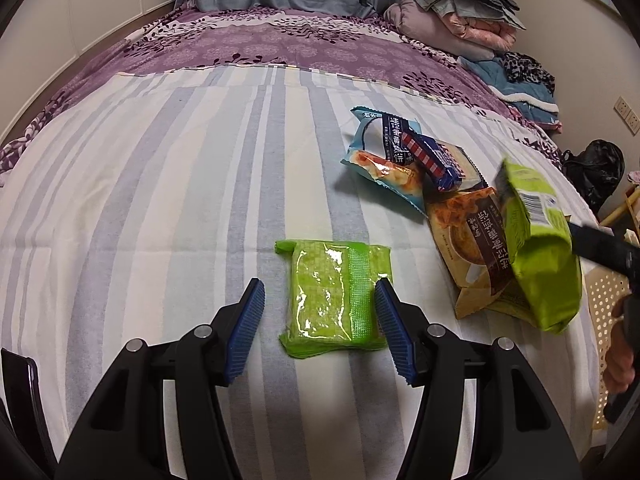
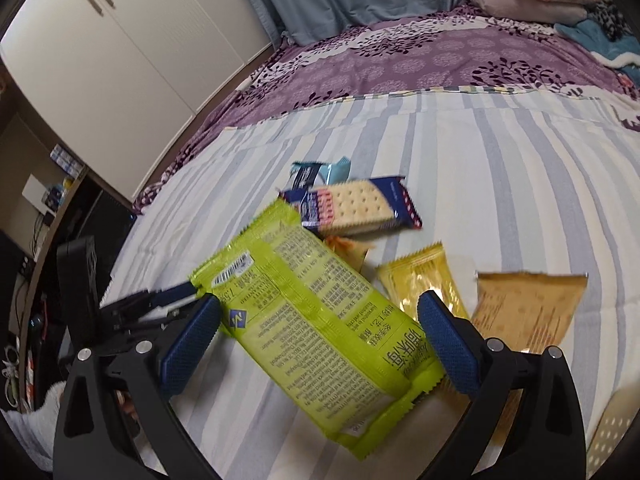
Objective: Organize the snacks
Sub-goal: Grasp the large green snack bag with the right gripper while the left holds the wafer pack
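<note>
My left gripper (image 1: 320,308) is open just above the striped bed sheet, with a small bright green snack pack (image 1: 334,296) lying between its blue pads. My right gripper (image 2: 320,340) is shut on a large lime green snack bag (image 2: 316,332) and holds it above the bed; the bag also shows at the right of the left wrist view (image 1: 540,248). A pile of snacks lies beyond: a light blue pack (image 1: 380,152), a blue cracker pack (image 2: 356,208), a brown pack (image 1: 472,240), a yellow pack (image 2: 420,284) and an orange pack (image 2: 528,308).
A cream perforated basket (image 1: 604,308) sits at the bed's right edge. Folded blankets (image 1: 452,4) are piled at the head of the bed on the purple floral cover (image 1: 280,44). A white wardrobe (image 2: 120,52) stands to the left.
</note>
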### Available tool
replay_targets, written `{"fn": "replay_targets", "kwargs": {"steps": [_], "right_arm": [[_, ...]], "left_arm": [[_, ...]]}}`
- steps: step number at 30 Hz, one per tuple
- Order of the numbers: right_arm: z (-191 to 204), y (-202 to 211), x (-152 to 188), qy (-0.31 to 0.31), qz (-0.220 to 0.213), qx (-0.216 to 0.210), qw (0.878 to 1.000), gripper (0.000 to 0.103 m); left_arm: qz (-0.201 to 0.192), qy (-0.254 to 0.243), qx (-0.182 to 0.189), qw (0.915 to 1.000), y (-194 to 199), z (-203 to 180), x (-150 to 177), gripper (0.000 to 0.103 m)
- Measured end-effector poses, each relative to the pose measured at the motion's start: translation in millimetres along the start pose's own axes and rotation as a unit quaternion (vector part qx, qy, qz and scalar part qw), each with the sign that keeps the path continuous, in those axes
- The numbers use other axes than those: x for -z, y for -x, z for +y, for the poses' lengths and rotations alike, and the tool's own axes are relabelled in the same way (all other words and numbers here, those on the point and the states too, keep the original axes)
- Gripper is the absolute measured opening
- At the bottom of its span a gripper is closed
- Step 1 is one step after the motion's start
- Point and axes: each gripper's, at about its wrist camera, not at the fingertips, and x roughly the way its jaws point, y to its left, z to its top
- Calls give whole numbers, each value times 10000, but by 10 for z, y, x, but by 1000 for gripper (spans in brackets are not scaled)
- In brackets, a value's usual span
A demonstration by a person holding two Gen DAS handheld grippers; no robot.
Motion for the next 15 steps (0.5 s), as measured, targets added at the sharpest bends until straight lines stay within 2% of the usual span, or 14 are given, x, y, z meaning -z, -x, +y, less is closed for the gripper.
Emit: {"fn": "replay_targets", "kwargs": {"steps": [4, 8, 15], "right_arm": [[182, -21, 158, 571, 159, 312, 9978, 98], [364, -77, 292, 1194, 273, 634, 9904, 98], [448, -203, 252, 1399, 122, 903, 9860, 97]], "left_arm": [[-41, -20, 32, 10000, -23, -10, -25, 59], [-72, 20, 86, 9999, -58, -5, -69, 59], [-124, -94, 98, 9998, -47, -51, -69, 54]]}}
